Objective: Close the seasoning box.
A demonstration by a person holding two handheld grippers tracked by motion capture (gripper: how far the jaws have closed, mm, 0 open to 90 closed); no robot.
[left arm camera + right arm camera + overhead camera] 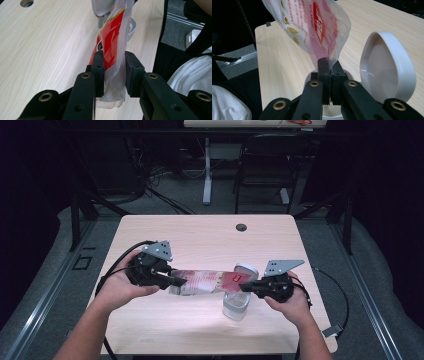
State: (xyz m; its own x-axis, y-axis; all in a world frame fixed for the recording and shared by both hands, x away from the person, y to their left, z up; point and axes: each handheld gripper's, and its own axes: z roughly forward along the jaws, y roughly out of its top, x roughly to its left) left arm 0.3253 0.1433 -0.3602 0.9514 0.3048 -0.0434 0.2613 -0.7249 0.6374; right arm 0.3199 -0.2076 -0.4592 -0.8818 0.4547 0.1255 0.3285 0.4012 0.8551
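Both grippers, left gripper (pixel 172 281) and right gripper (pixel 247 287), clamp opposite ends of the red-printed plastic bag (pixel 205 281), stretched above the table (pixel 200 232) over the open-lidded container (pixel 236 306) (apparently for pouring).

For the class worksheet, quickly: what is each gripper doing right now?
Left gripper: closed on one end of the plastic bag.
Right gripper: closed on the bag's other end, above the clear container with the open white lid.
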